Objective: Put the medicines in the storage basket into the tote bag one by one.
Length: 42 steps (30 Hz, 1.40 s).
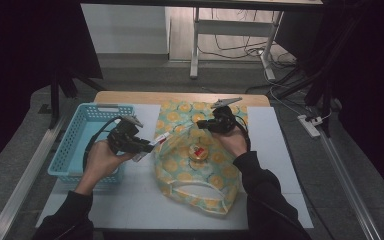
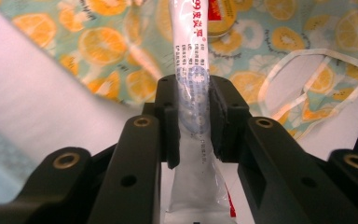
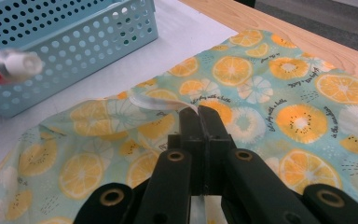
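The white tube (image 2: 193, 88) is clamped in the left tongs (image 1: 139, 146), between the fruit-print bag (image 1: 180, 172) and the blue basket (image 1: 75, 145). The right tongs (image 3: 199, 116) pinch the bag's strap. It seems best to lift the tube over the basket's near wall before releasing; the surface (image 1: 135, 195) around is free.

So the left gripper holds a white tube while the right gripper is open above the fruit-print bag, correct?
Not quite. The right gripper is shut on the bag's white strap, as the right gripper view shows. The left gripper does hold the white tube beside the fruit-print bag.
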Each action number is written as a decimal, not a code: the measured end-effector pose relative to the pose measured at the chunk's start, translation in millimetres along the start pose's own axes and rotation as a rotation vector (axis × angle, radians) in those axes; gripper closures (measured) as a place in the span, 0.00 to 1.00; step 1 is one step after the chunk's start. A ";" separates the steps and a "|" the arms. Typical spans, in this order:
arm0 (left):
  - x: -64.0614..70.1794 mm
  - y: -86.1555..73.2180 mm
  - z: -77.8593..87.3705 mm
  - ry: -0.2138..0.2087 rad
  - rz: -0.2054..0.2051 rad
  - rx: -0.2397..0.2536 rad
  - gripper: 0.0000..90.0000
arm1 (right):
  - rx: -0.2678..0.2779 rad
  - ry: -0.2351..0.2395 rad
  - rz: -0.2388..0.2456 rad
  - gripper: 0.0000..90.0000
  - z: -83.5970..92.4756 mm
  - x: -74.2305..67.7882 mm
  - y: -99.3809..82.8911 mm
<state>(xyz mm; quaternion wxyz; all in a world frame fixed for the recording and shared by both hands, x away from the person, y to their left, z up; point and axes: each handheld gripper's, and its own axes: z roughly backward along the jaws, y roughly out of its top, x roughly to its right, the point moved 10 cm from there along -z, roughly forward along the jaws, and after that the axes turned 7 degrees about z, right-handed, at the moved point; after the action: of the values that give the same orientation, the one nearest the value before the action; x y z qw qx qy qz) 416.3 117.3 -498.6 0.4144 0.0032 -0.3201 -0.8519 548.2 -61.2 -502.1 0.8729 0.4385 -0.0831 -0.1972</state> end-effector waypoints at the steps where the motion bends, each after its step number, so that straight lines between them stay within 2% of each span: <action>1: 2.2 1.6 -2.5 -0.002 -0.003 -0.001 0.84 | 0.000 0.000 0.000 1.00 0.2 0.1 -0.2; 8: 16.7 12.2 -21.8 -0.019 -0.024 -0.005 0.84 | 0.007 -0.003 -0.001 1.00 2.3 0.8 1.1; 15: 29.0 20.5 -45.1 -0.014 -0.064 -0.036 0.84 | 0.012 -0.001 0.000 1.00 2.4 0.3 1.7; 23: 35.4 29.0 -70.6 -0.008 -0.086 -0.054 0.84 | 0.018 -0.001 0.008 1.00 2.2 -0.6 2.9; 33: 33.0 43.0 -96.3 0.018 -0.096 -0.046 0.84 | 0.016 -0.009 0.012 1.00 1.7 0.3 3.6; 38: 23.4 47.6 -107.3 0.059 -0.090 -0.046 0.84 | 0.017 -0.016 0.014 1.00 1.5 1.1 4.4; 42: 14.6 50.7 -113.6 0.069 -0.065 -0.040 0.83 | 0.017 -0.020 0.018 1.00 0.6 1.4 4.7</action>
<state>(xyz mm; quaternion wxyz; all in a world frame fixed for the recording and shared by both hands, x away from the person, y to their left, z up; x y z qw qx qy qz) 473.2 22.4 -557.4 0.3972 0.0350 -0.2881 -0.8706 550.5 -59.7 -498.0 0.8699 0.4433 -0.0977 -0.1930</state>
